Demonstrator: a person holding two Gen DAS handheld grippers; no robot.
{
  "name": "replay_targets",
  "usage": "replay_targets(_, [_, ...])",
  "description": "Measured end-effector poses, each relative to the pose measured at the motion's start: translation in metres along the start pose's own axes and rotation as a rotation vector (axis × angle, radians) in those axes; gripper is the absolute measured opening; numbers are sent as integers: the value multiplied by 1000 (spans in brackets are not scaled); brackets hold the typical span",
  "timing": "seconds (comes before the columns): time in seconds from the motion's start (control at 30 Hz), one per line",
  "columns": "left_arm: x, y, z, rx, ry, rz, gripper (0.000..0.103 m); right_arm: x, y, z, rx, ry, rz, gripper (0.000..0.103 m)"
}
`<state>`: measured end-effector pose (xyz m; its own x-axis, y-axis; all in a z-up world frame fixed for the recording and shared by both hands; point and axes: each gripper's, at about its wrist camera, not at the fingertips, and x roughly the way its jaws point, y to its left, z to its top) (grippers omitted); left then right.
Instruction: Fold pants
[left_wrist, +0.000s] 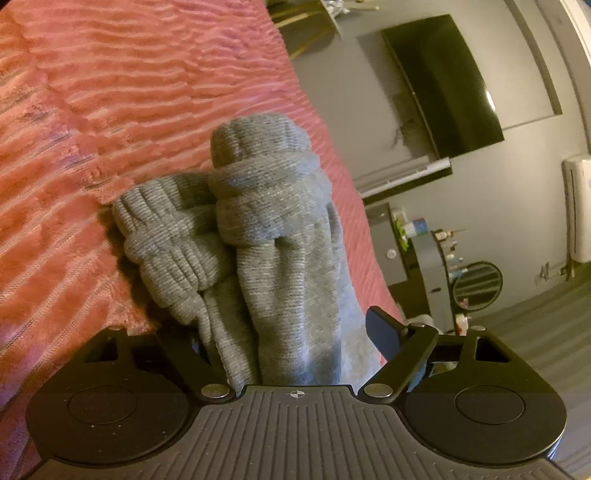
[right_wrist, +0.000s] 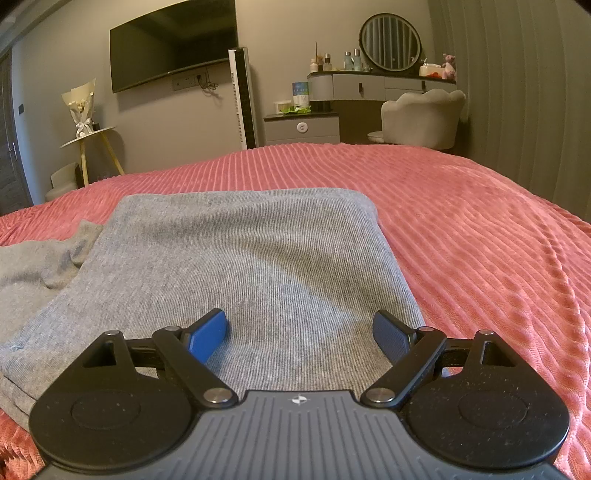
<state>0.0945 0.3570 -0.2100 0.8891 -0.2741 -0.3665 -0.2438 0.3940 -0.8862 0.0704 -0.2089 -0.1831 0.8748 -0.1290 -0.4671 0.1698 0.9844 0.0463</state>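
The grey knit pants (right_wrist: 240, 266) lie on the pink ribbed bedspread (right_wrist: 461, 229), with a flat folded panel in front of my right gripper. My right gripper (right_wrist: 299, 332) is open, its blue pads (right_wrist: 208, 334) just above the near part of that panel, holding nothing. In the left wrist view, the bunched leg ends with ribbed cuffs (left_wrist: 258, 206) hang up in front of the camera. My left gripper (left_wrist: 295, 339) has the grey cloth bunched between its fingers; the left finger is hidden by cloth and only the right blue pad (left_wrist: 382, 332) shows.
A wall TV (right_wrist: 173, 48), a white tower fan (right_wrist: 242, 99), a grey dresser with a round mirror (right_wrist: 389, 42), a padded chair (right_wrist: 421, 118) and a small side table with a bouquet (right_wrist: 86, 129) stand past the bed's far edge.
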Motion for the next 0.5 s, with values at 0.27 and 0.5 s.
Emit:
replay_targets(0.27, [-1,-1,2,-51,-7,27,71,0,0,0,0,0,0,86])
replay_targets(0.5, [-11,14,2,-108,-23,31,32,0,1,1,6,10,0,86])
